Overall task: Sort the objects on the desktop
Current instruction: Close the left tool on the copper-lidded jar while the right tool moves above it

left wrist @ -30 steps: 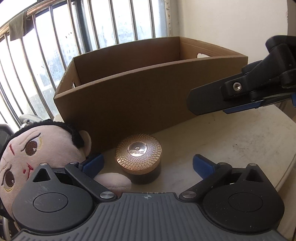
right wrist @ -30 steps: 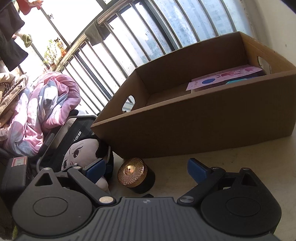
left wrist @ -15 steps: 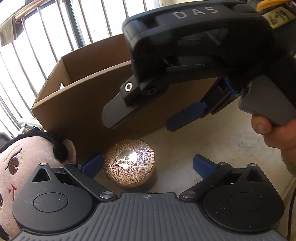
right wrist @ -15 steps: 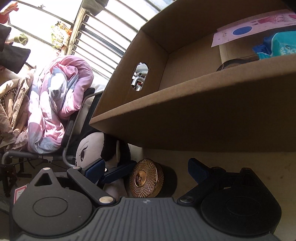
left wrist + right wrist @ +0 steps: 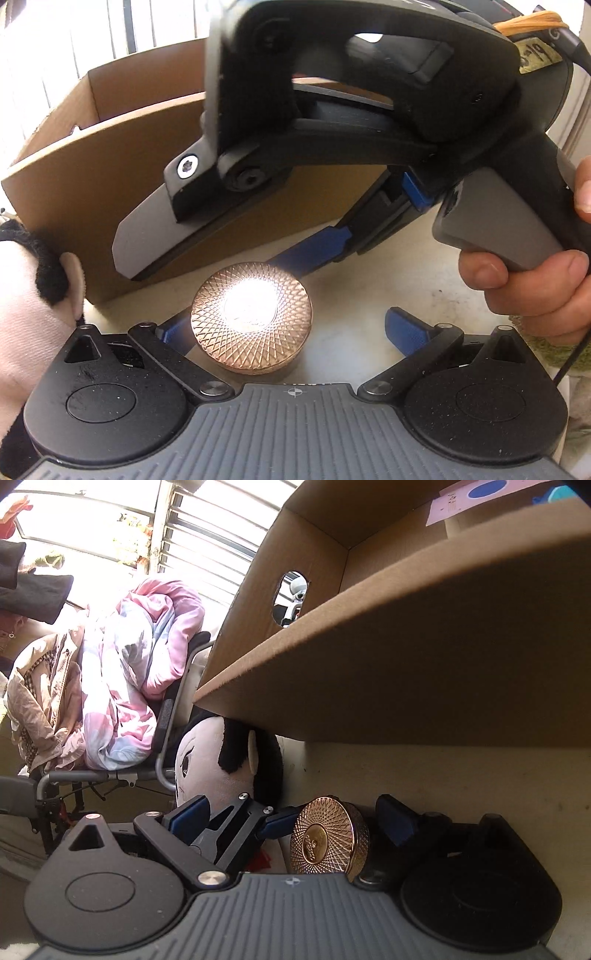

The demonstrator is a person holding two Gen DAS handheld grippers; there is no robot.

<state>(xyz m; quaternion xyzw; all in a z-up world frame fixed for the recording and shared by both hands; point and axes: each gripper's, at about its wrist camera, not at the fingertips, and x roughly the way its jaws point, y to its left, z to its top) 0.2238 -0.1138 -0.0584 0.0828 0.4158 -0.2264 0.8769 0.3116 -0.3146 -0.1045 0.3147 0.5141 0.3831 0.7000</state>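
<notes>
Cardboard box (image 5: 424,672) holds pink card (image 5: 476,496); both grippers apart around jar (image 5: 251,317).

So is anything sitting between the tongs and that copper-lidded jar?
Nothing visible. The jar already sits between both open tongs: the left tongs straddle it, and the right tongs reach in from the side. The cardboard box wall stands just behind it, the plush doll beside it.
</notes>
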